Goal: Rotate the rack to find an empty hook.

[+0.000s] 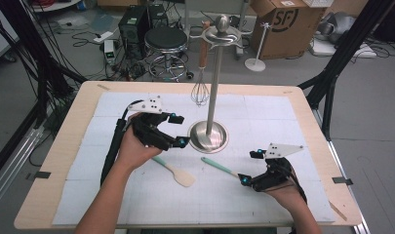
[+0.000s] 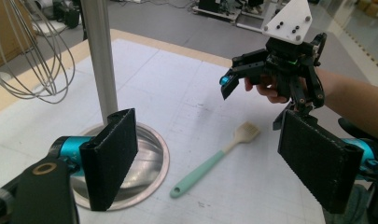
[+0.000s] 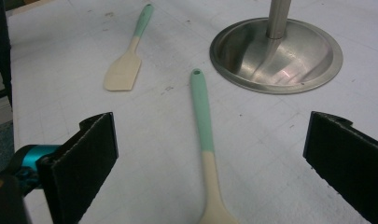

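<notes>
White matting is covering the bench [image 1: 63, 146]. Left tongs [image 1: 180, 129] are gaping empty at nine o'clock from the stand [image 1: 208, 136]; right tongs [image 1: 249, 166] are straddling a spoon [image 3: 204, 135], wide open.

Spatula [image 1: 178, 173] left of brush [image 1: 219, 167]
</notes>
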